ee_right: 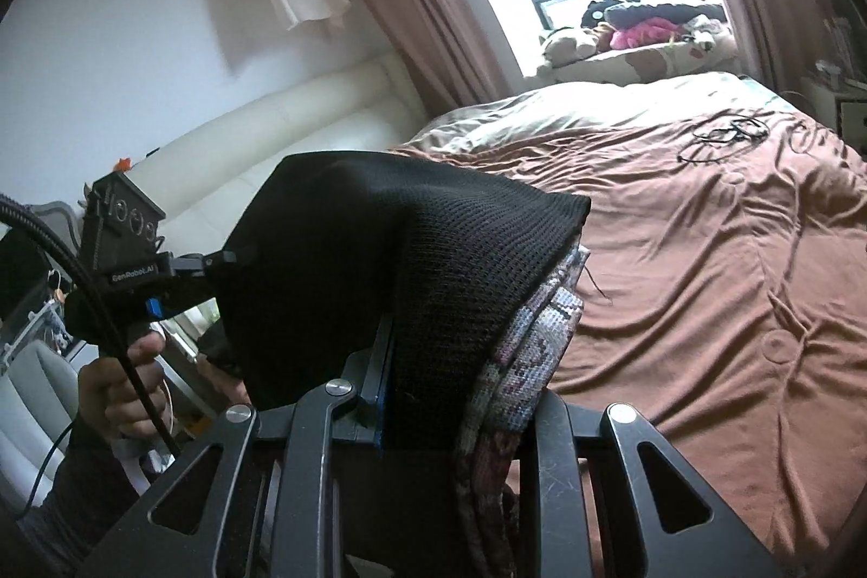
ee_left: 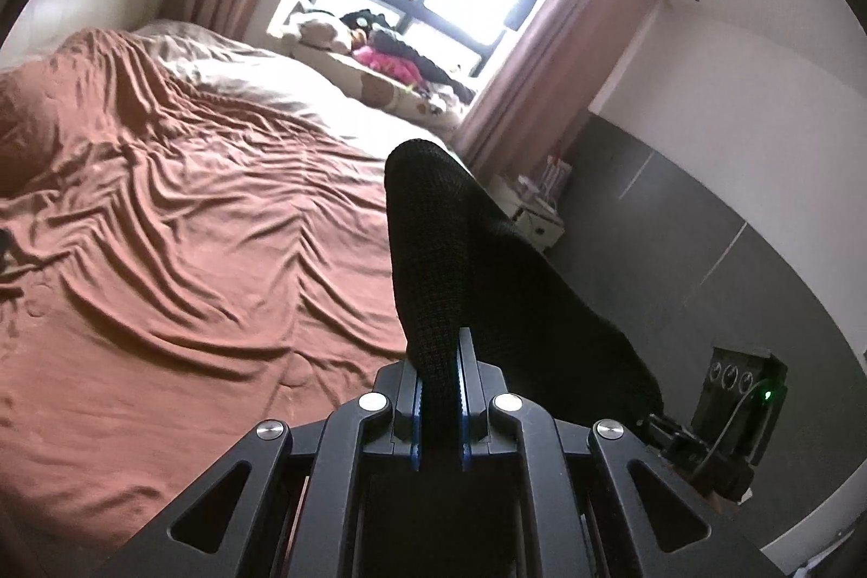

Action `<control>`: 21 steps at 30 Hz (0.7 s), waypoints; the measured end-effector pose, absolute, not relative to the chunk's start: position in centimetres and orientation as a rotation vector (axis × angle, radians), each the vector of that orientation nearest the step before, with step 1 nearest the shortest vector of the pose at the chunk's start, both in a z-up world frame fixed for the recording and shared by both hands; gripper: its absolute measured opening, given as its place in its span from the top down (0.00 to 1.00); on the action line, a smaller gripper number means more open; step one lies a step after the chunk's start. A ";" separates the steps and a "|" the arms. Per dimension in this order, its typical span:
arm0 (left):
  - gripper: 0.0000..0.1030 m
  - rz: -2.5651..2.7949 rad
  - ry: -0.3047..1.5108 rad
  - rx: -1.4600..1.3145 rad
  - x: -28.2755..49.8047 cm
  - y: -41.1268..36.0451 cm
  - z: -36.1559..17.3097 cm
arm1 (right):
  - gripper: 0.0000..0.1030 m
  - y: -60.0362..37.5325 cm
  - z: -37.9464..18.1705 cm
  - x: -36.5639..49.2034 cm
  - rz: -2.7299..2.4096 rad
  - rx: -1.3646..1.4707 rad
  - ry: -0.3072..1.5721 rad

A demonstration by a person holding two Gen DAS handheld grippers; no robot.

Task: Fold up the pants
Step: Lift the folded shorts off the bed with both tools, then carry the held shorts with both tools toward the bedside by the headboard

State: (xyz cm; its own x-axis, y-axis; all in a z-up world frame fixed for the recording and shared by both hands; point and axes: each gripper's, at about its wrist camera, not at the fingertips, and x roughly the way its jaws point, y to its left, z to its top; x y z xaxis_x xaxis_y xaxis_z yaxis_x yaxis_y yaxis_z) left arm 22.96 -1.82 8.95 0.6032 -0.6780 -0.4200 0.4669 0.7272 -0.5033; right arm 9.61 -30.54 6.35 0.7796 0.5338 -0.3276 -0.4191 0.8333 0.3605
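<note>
Above the rumpled brown bedspread [ee_left: 189, 209], the black knit pants [ee_left: 433, 264] hang in the air, stretched between the two grippers instead of lying flat; I judge they are held up so the cloth can fall straight before it is laid on the bed and folded. Seen from the left wrist, the left gripper [ee_left: 439, 377] has its jaws closed to a narrow gap, with a thick pinch of the black knit filling that gap; the fabric rises from it toward twelve o'clock and drapes away toward four o'clock, in front of the grey wall; no part of the pants visibly touches the bed. Seen from the right wrist, the right gripper [ee_right: 455, 388] also clamps the garment, though cloth hides one finger, so the exact width is hard to tell; a patterned, paler lining [ee_right: 536, 339] shows at the edge it grips. Toward nine o'clock in that view the other gripper bites the far edge of the same cloth, held by the person's hand [ee_right: 124, 388]; the span between them sags. Cables [ee_right: 726, 134] lie on the bedspread toward one o'clock, well apart from the pants.
</note>
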 end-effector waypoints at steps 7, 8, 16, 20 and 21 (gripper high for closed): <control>0.91 -0.623 0.589 -0.396 22.9 3.4 9.8 | 0.81 -26.9 7.3 12.5 0.560 0.239 0.442; 0.91 -0.615 0.586 -0.402 22.9 4.2 9.9 | 0.81 -26.2 7.5 13.0 0.567 0.233 0.444; 0.91 -0.547 0.502 -0.437 21.9 11.6 11.5 | 0.81 -22.1 7.7 16.3 0.622 0.204 0.417; 0.91 -0.503 0.471 -0.465 21.8 15.7 11.8 | 0.81 -19.5 7.3 18.1 0.658 0.182 0.421; 0.91 -0.497 0.469 -0.474 21.7 16.6 11.8 | 0.81 -18.7 7.3 18.5 0.668 0.177 0.422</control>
